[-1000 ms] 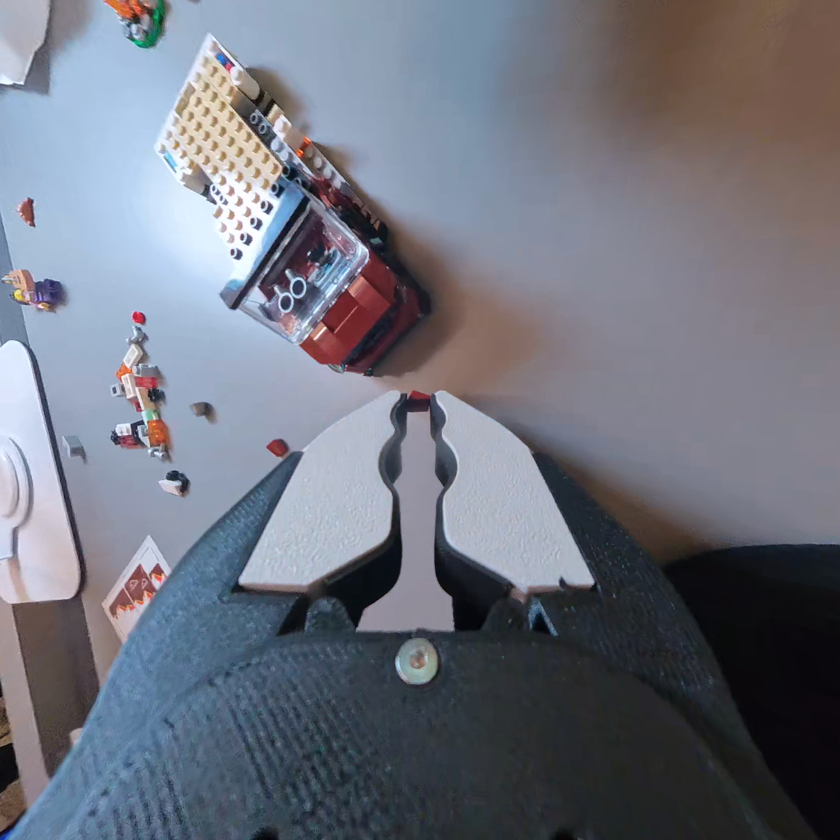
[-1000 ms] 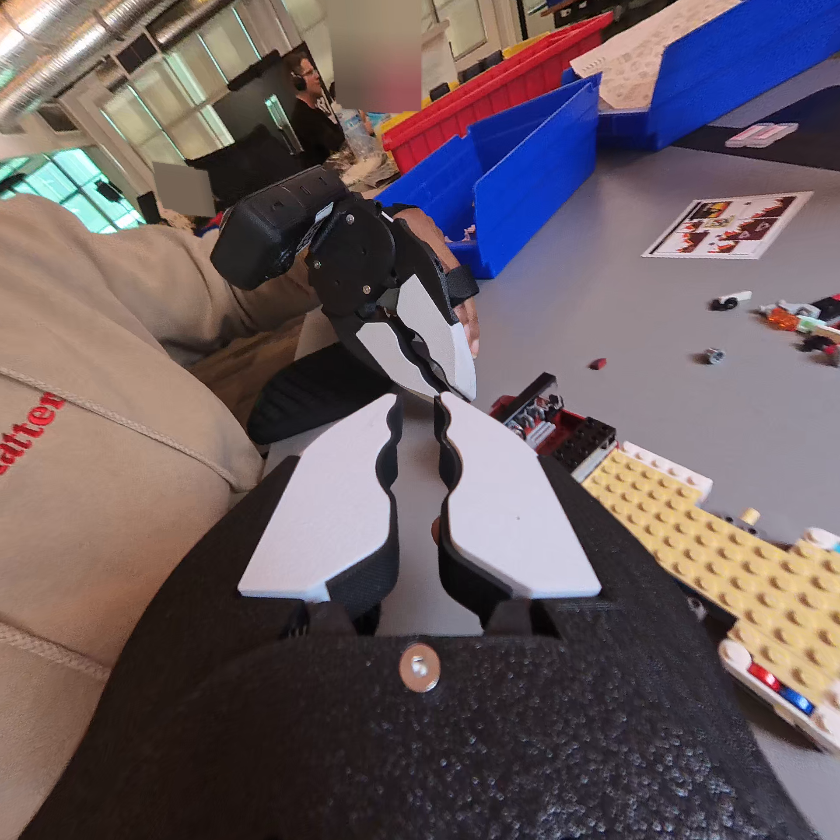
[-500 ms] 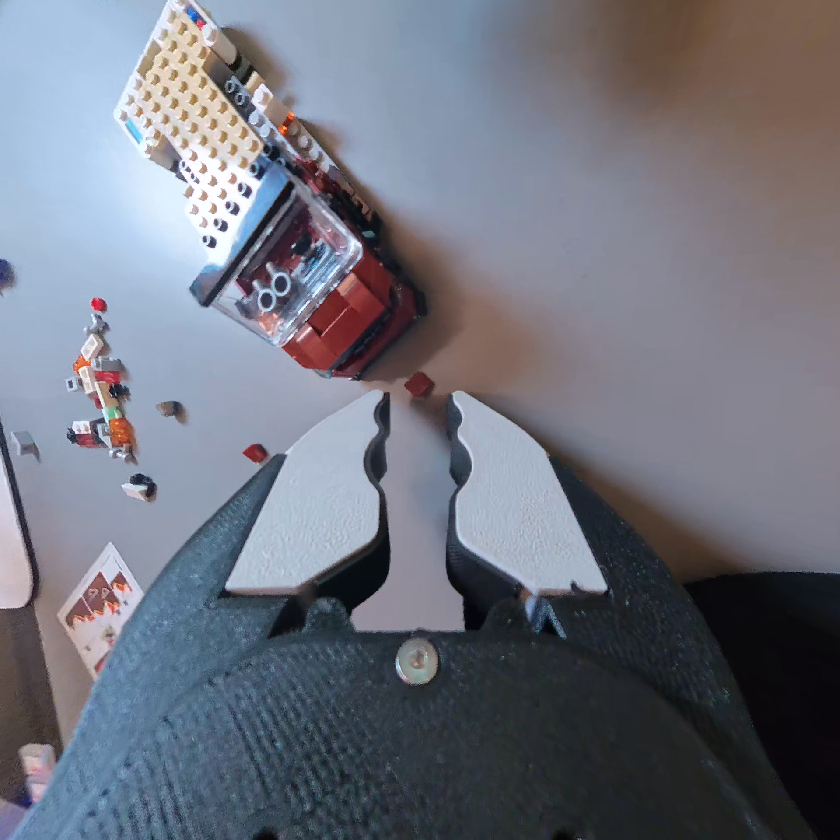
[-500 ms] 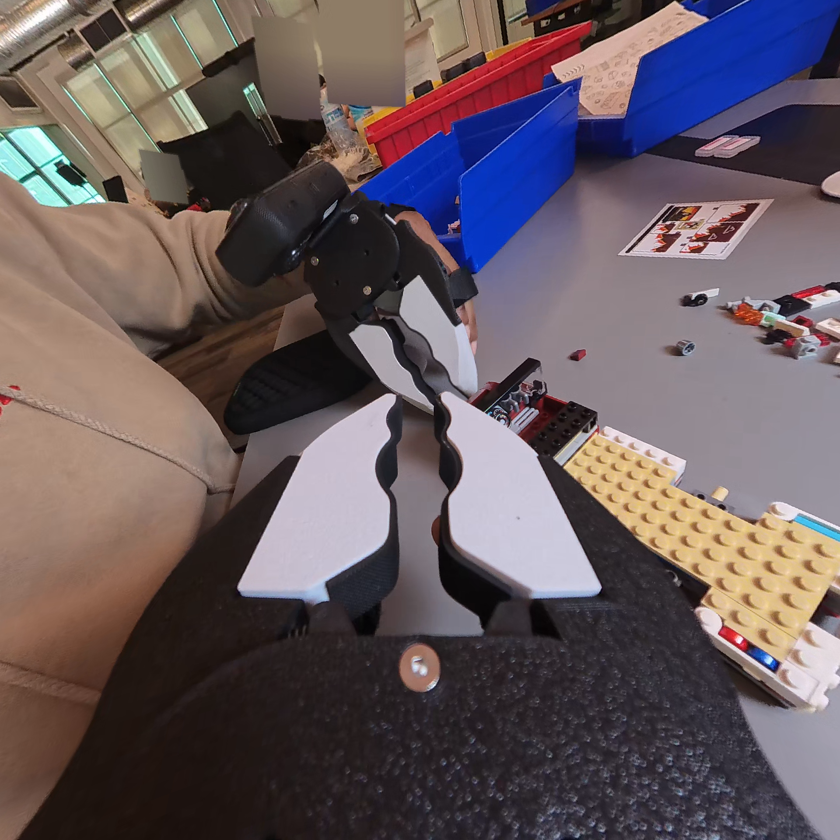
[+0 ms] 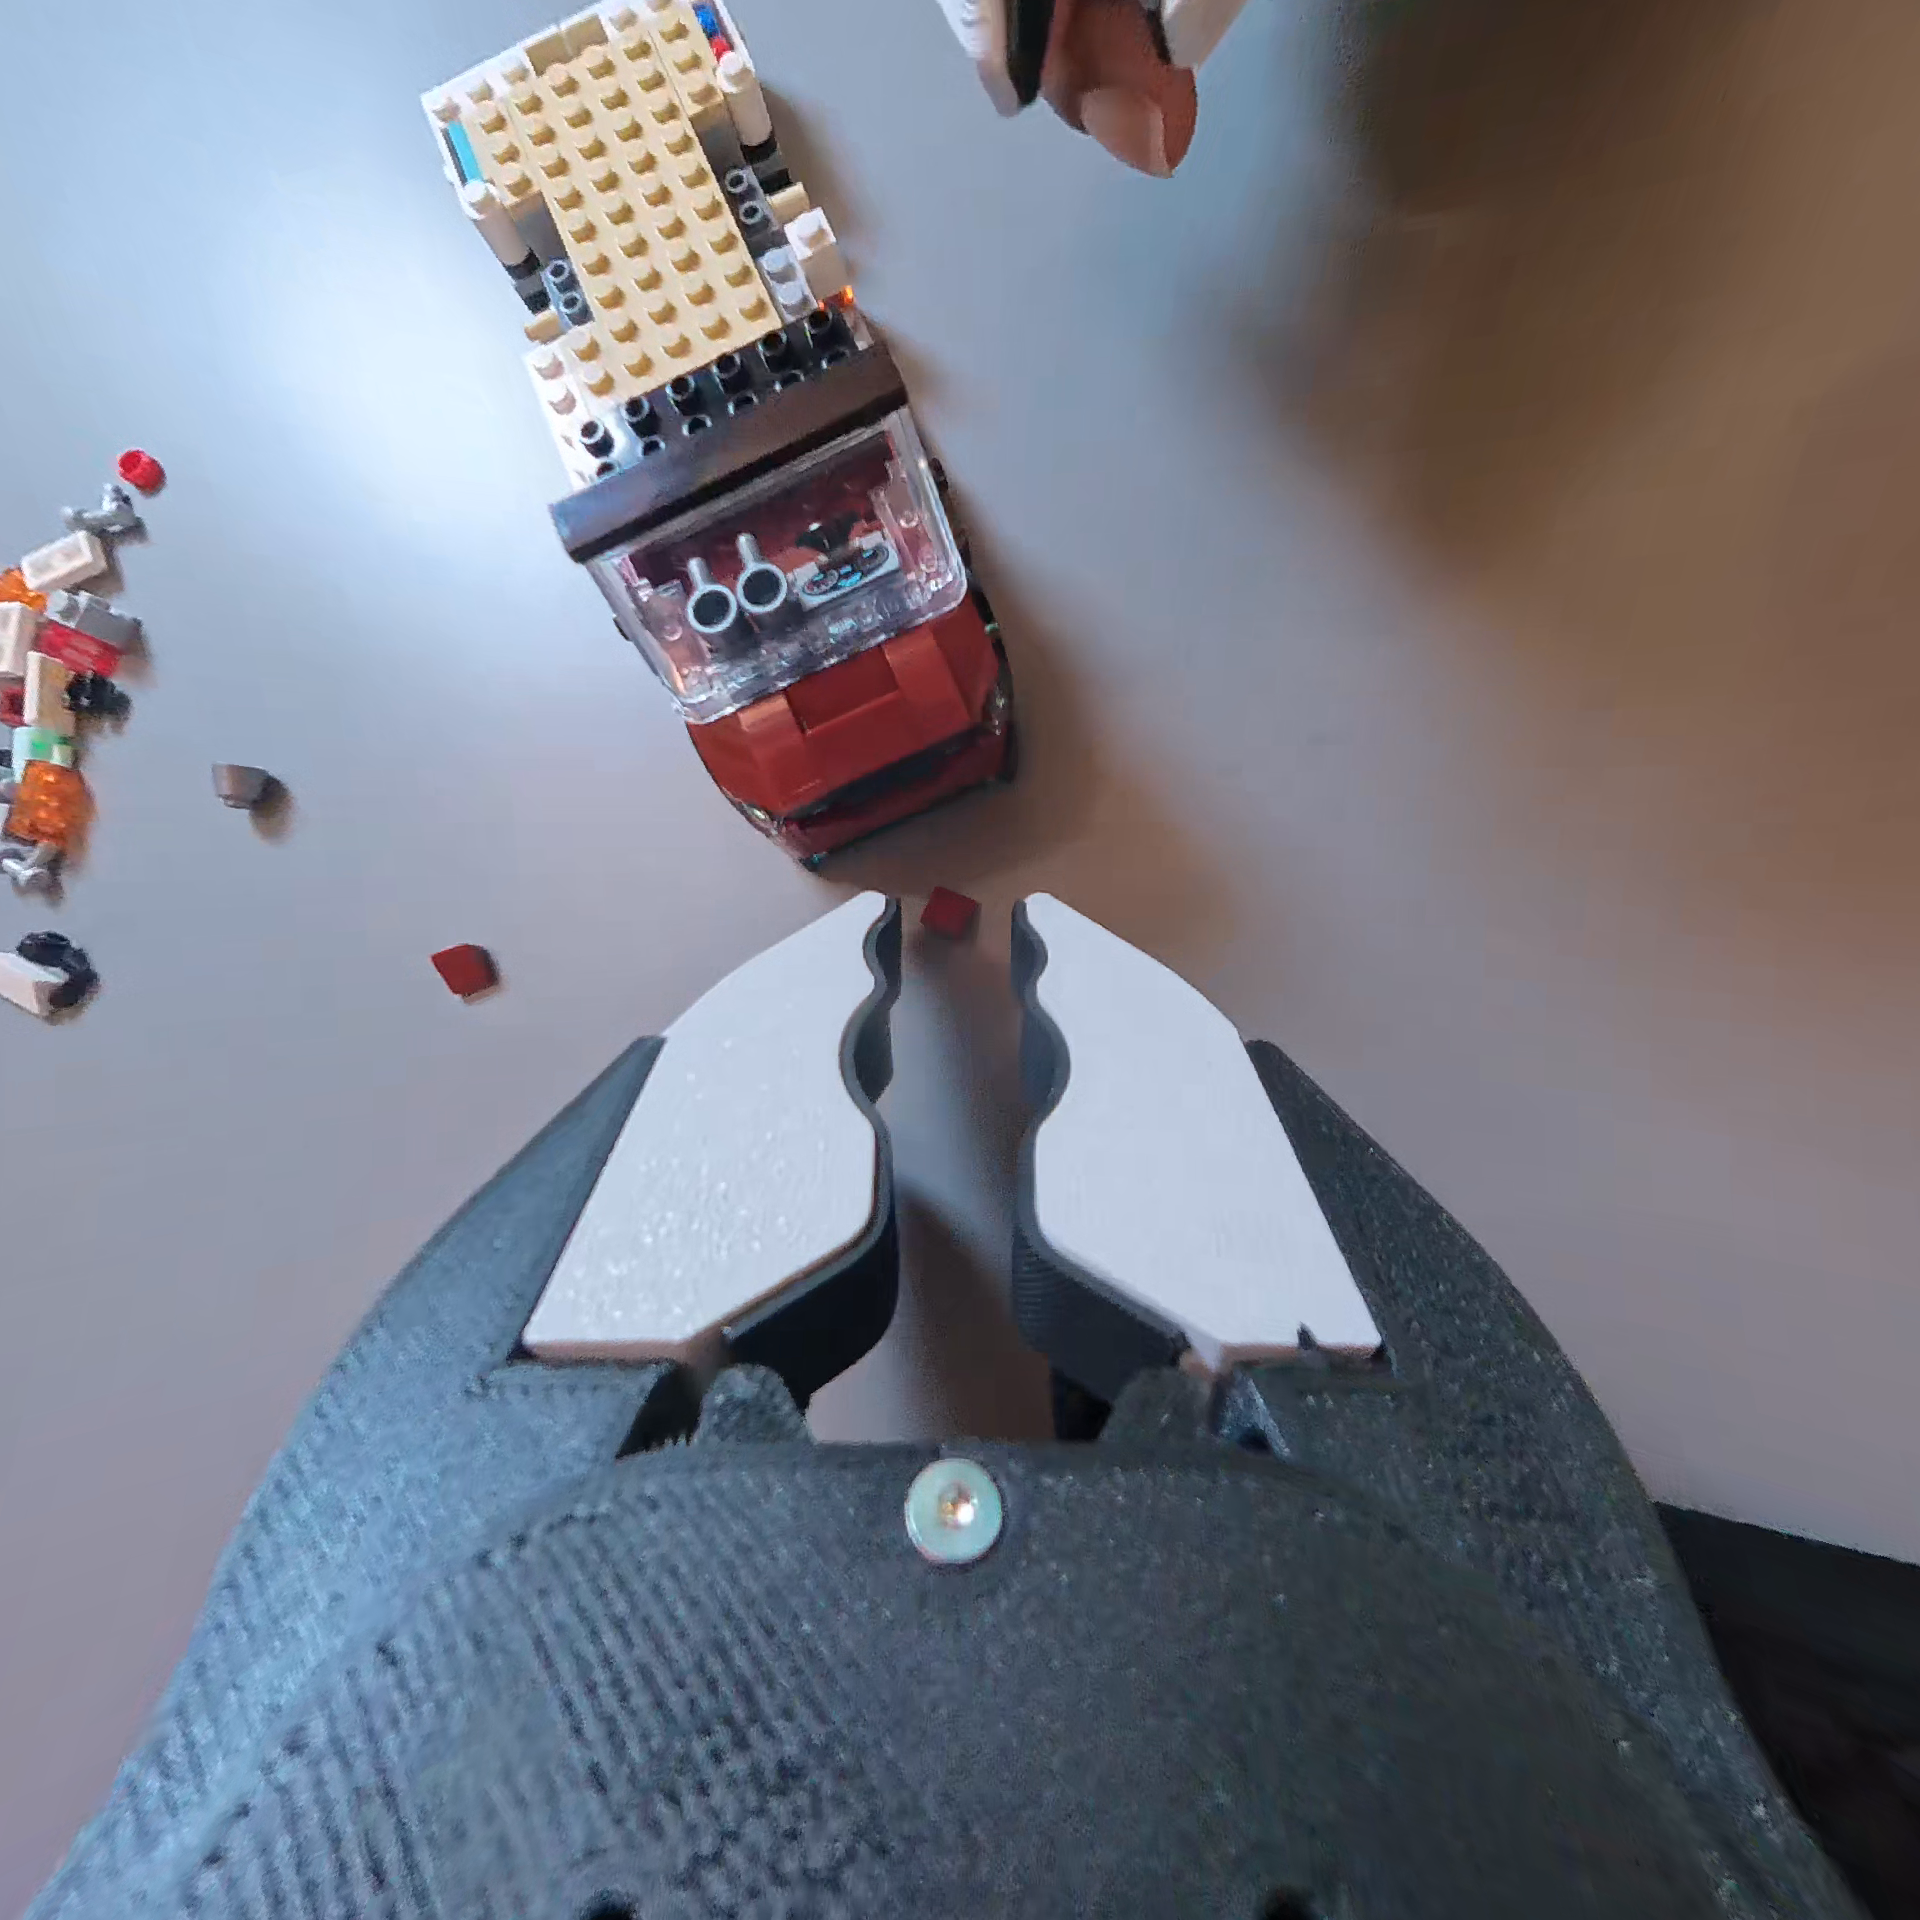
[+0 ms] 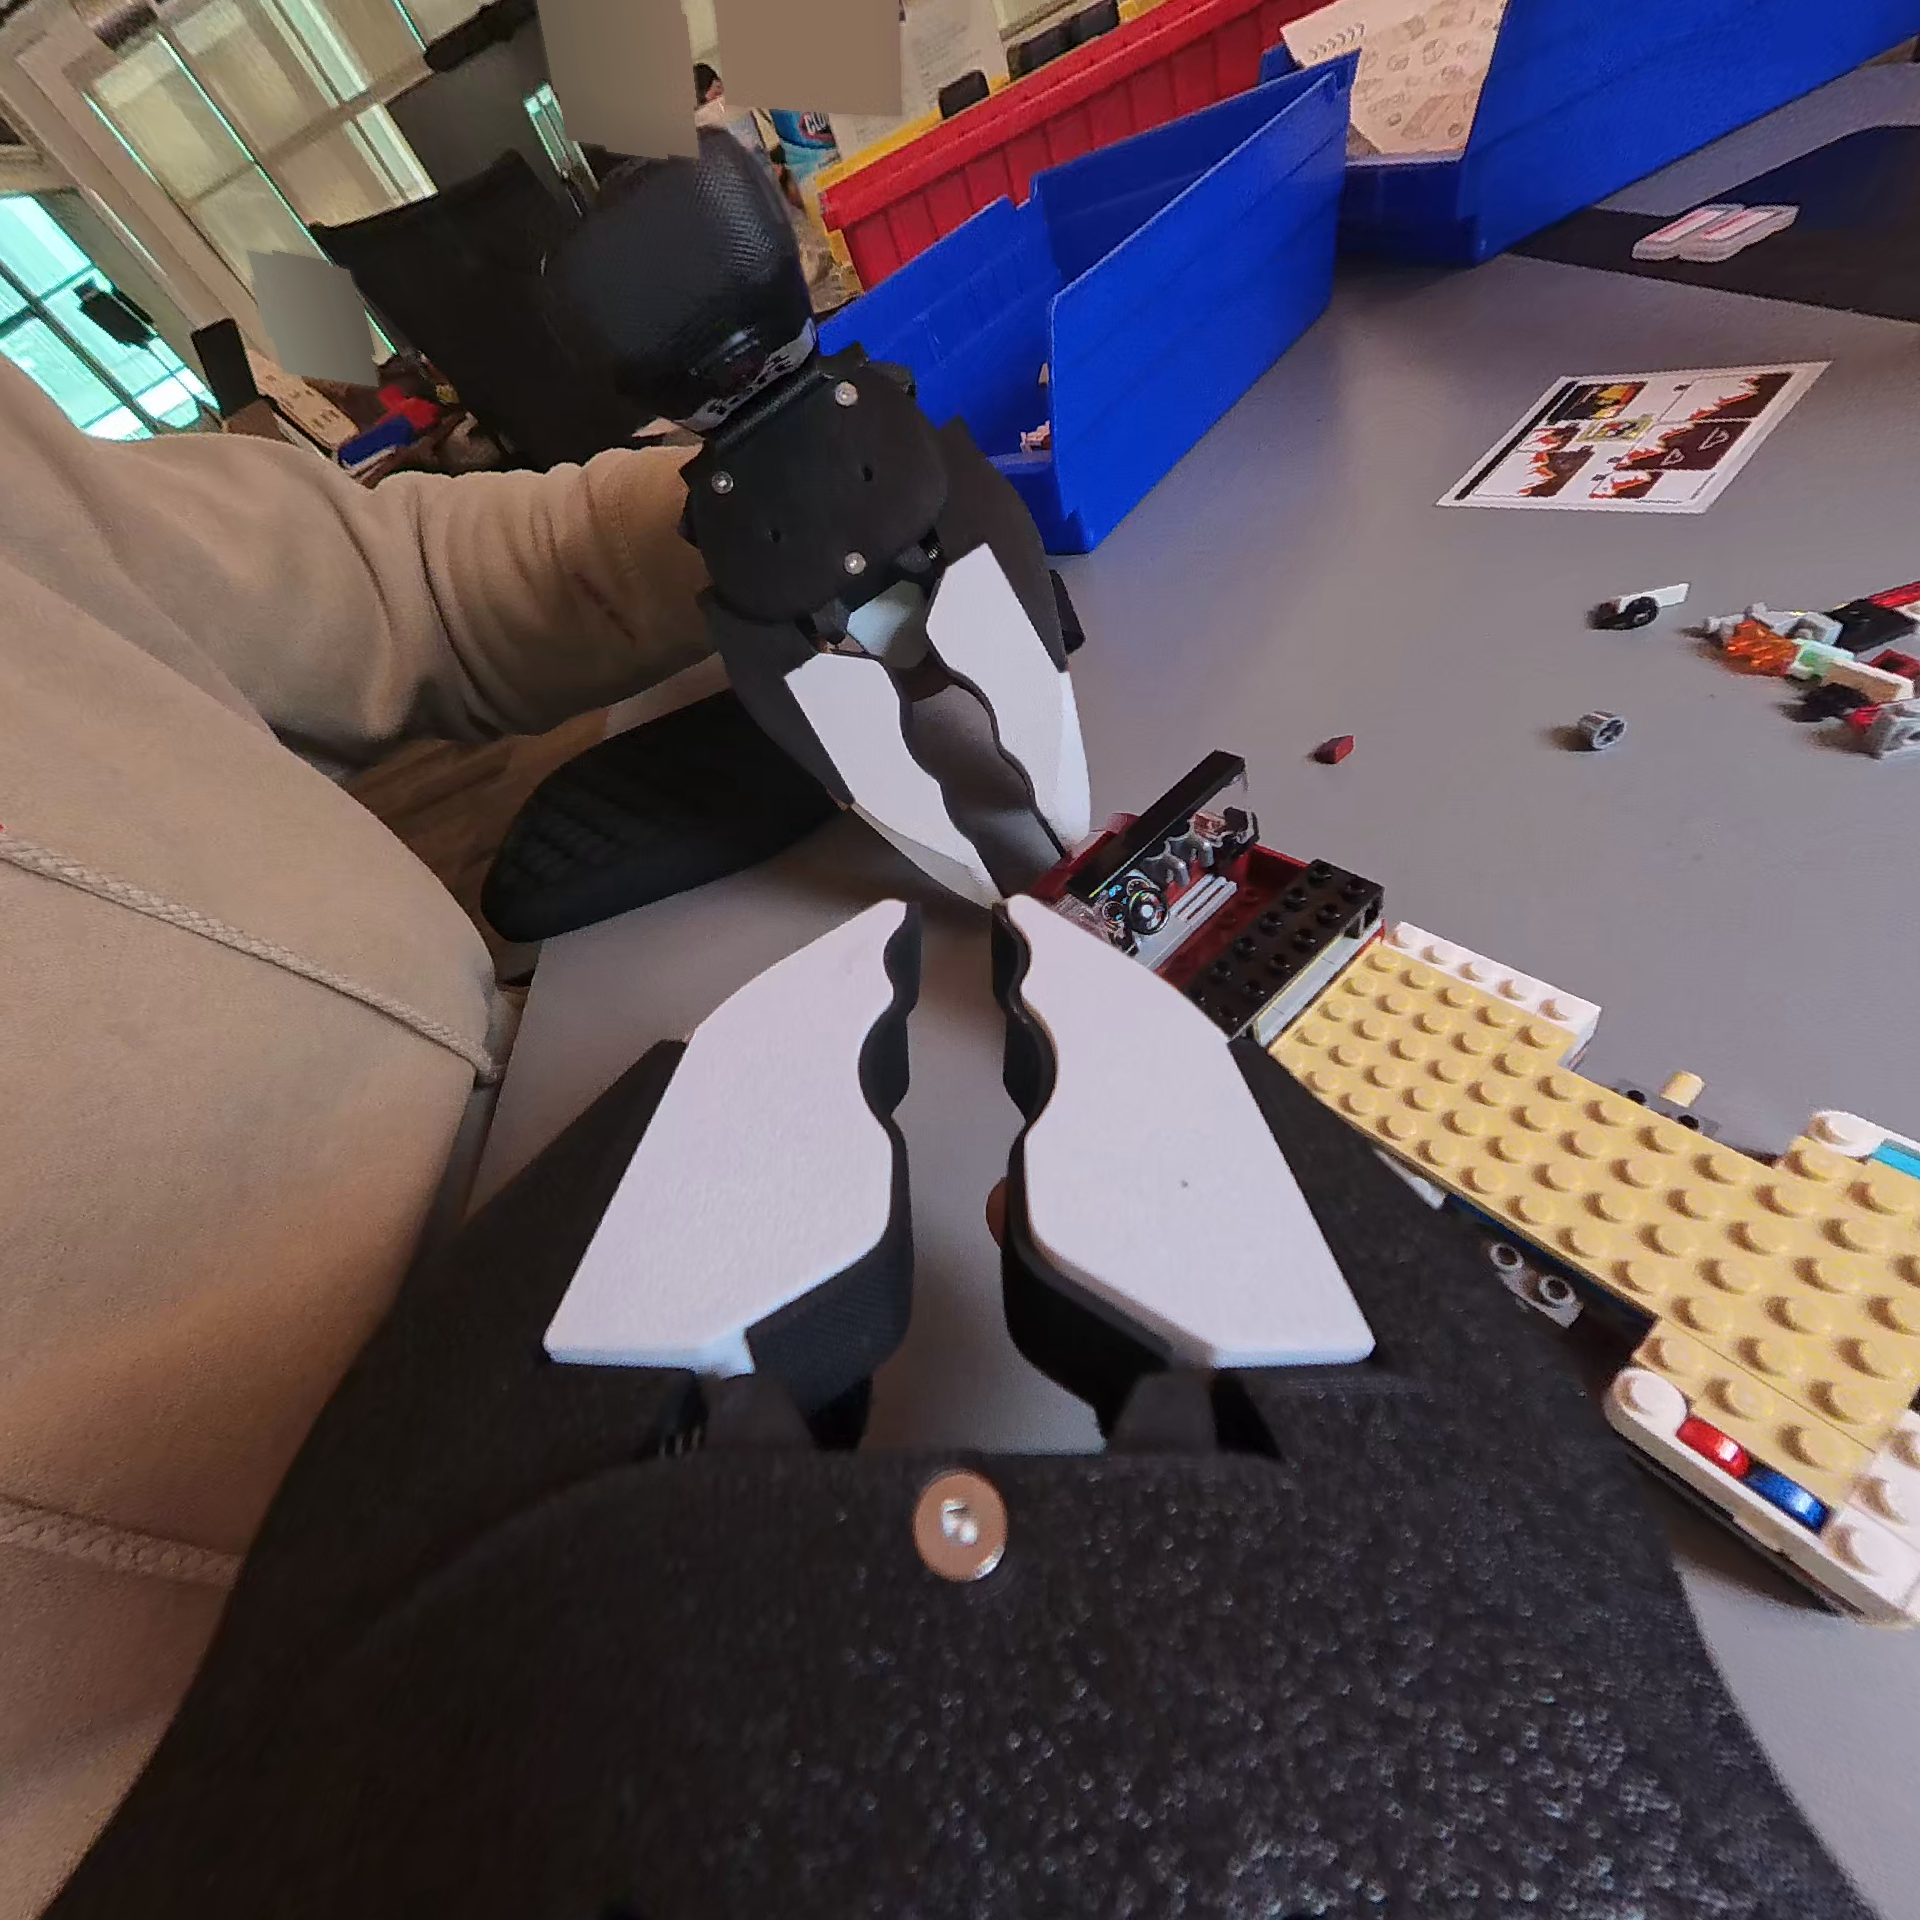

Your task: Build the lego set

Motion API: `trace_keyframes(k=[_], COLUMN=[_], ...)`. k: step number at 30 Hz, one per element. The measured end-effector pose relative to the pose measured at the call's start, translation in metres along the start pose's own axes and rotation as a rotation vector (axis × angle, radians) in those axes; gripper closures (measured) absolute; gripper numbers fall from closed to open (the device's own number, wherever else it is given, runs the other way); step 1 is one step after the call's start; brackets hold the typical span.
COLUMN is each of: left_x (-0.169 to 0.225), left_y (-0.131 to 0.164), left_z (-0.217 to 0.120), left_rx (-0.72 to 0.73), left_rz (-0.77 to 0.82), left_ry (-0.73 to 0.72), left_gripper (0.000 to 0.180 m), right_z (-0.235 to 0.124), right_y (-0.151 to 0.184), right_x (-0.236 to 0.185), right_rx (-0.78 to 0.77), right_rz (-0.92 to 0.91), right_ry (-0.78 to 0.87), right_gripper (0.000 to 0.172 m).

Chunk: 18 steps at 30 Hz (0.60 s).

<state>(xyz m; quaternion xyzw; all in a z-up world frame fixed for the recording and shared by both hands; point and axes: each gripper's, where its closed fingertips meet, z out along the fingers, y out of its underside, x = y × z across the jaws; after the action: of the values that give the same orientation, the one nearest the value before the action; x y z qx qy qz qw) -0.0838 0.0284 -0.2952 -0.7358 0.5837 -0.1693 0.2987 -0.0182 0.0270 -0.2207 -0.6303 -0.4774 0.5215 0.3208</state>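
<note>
Just ahead of the left gripper point(image 5: 951, 925) a small dark red tile point(image 5: 948, 910) lies flat on the grey table point(image 5: 1455, 831). It sits in line with the gap between the two white fingertips, with clear space on either side, so neither pad presses on it. This gripper is partly open and holds nothing. It points steeply down at the table, likely to bring its tips level with so small a piece.

Beyond the tile stands a brick-built vehicle point(image 5: 821, 644), its dark red nose near the fingertips. It has a clear windscreen and a tan studded plate behind. Off to the left of the gripper a second red tile point(image 5: 462, 971) lies alone. Further left is a loose heap of small bricks point(image 5: 52, 686).

The right gripper point(image 6: 956, 920) hovers low, beside the cab end of the vehicle. Its fingers stand a narrow gap apart with only table showing between them, so it grips nothing. A fingertip of the person shows below its right finger. Past it, the left gripper hangs tip-down at the vehicle's nose. Blue storage bins point(image 6: 1195, 312) and a printed sheet point(image 6: 1631, 436) lie farther off.
</note>
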Motion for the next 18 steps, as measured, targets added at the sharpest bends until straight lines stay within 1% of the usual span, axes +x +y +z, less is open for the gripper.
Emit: trace_keyframes(k=[7, 14, 17, 18], left_x=[0.010, 0.027, 0.033, 0.031], left_y=[0.000, -0.007, -0.015, -0.020], left_z=[0.008, 0.011, 0.012, 0.010], left_rx=[-0.009, 0.011, 0.033, 0.062], left_rz=[0.020, 0.054, 0.068, 0.061], left_ry=[0.071, 0.118, 0.117, 0.106], left_gripper=[0.172, 0.172, 0.158, 0.156], right_z=[0.000, 0.001, 0.000, 0.000], right_y=[0.004, 0.006, 0.007, 0.007], right_x=[0.001, 0.000, 0.001, 0.002], right_rx=[-0.015, -0.023, -0.026, -0.027], right_rz=[-0.003, -0.013, -0.020, -0.024], right_ry=[0.004, 0.001, 0.009, 0.015], right_gripper=[0.159, 0.159, 0.159, 0.159])
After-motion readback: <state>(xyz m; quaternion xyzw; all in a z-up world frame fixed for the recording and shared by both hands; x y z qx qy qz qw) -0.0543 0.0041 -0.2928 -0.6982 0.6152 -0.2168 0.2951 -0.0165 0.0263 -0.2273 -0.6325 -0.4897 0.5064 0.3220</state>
